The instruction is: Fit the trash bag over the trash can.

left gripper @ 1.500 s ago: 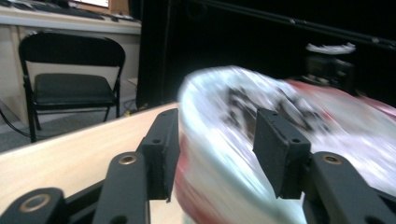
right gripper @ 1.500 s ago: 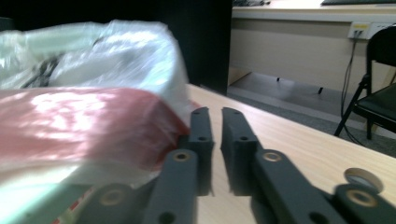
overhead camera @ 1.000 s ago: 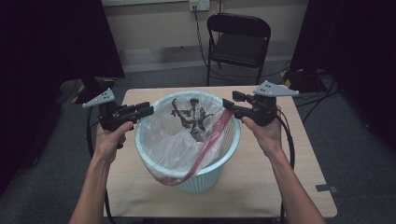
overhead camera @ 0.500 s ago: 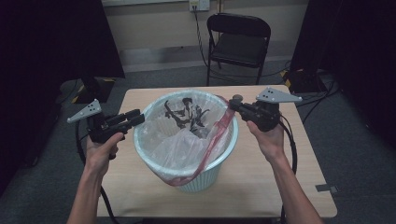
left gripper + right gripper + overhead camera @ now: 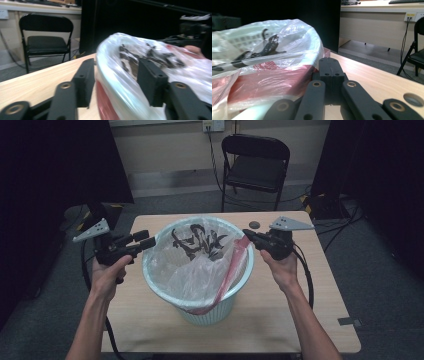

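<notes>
A bin (image 5: 210,307) stands mid-table (image 5: 320,320), lined with a clear bag (image 5: 192,270) whose edge folds over the rim, a red band running down its near right side. The left gripper (image 5: 149,241) sits at the left rim with jaws wide, one each side of the bag-covered rim, probably placed to pinch the edge. The right gripper (image 5: 246,234) is at the right rim, jaws pressed together; whether they pinch any plastic is hard to tell. Facing grips would let the bag be drawn evenly.
</notes>
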Demonstrator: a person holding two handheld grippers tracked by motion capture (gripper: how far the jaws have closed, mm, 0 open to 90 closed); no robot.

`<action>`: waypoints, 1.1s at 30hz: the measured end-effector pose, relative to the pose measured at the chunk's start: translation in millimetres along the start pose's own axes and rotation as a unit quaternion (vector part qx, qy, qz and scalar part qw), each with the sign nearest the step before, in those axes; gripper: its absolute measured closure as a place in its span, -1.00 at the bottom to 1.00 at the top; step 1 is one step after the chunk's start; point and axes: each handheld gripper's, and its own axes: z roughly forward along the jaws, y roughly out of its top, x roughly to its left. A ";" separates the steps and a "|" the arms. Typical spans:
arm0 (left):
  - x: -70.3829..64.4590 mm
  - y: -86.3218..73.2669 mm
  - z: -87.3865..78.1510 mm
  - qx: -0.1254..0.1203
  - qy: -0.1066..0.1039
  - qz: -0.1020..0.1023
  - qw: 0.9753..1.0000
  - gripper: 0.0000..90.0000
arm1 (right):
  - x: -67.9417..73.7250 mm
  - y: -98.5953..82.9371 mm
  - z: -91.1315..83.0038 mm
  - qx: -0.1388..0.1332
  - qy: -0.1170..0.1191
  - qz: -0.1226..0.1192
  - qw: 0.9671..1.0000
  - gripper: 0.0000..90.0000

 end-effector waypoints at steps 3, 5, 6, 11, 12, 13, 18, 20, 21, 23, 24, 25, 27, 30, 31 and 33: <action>11.6 0.5 15.3 0.001 -0.008 -0.013 1.000 0.08 | -4.4 6.9 18.4 0.007 0.013 -0.013 1.000 1.00; 14.6 -1.0 18.0 -0.002 -0.014 -0.018 1.000 0.29 | -8.0 10.1 29.6 0.013 0.018 -0.020 1.000 1.00; 14.3 -2.1 18.6 0.002 -0.011 -0.025 1.000 0.38 | -9.1 11.3 31.8 0.015 0.016 -0.020 1.000 1.00; 4.4 -2.6 8.9 0.008 0.010 -0.016 1.000 0.48 | -11.6 15.8 30.4 0.015 -0.007 -0.020 1.000 0.76; 3.4 -3.8 6.2 0.003 0.007 -0.016 1.000 0.49 | -11.1 17.4 26.6 0.009 -0.014 -0.015 1.000 0.62; 2.5 -5.5 3.0 0.001 0.008 -0.014 1.000 0.48 | -10.2 19.7 21.7 0.003 -0.018 -0.014 1.000 0.52; -4.4 -10.5 -11.6 -0.006 0.011 -0.009 1.000 0.45 | 4.7 34.4 -0.5 -0.015 -0.016 -0.014 1.000 0.27; -8.3 -13.7 -18.6 -0.010 0.010 -0.008 1.000 0.43 | 14.7 38.1 -6.3 -0.024 -0.003 -0.021 0.999 0.18; -10.2 -14.8 -21.6 -0.011 0.010 -0.007 1.000 0.43 | 21.5 40.0 -9.1 -0.029 0.002 -0.024 0.999 0.14; -13.0 -15.9 -25.2 -0.012 0.012 -0.005 1.000 0.43 | 28.8 41.9 -10.5 -0.032 0.014 -0.021 0.999 0.04; -13.8 -16.7 -27.4 -0.014 0.012 -0.006 1.000 0.43 | 32.7 42.5 -10.4 -0.031 0.023 -0.017 0.999 0.00; -14.1 -17.3 -28.6 -0.015 0.012 -0.006 1.000 0.42 | 37.8 42.6 -8.9 -0.025 0.027 -0.022 0.999 -0.05; -12.8 -17.0 -28.8 -0.016 0.004 0.003 1.000 0.39 | 43.5 41.1 -5.0 -0.012 0.027 -0.028 0.999 -0.11; -6.3 -14.4 -22.6 -0.025 0.012 0.000 1.000 0.22 | 46.6 38.4 4.2 0.029 0.019 -0.035 0.999 -0.12; -3.9 -13.1 -19.2 -0.026 0.012 -0.004 1.000 0.16 | 46.2 39.6 6.1 0.036 0.020 -0.035 0.999 -0.03; -0.3 -10.7 -12.7 -0.015 0.022 -0.009 1.000 0.08 | 45.9 41.4 6.7 0.037 0.001 -0.038 0.999 0.15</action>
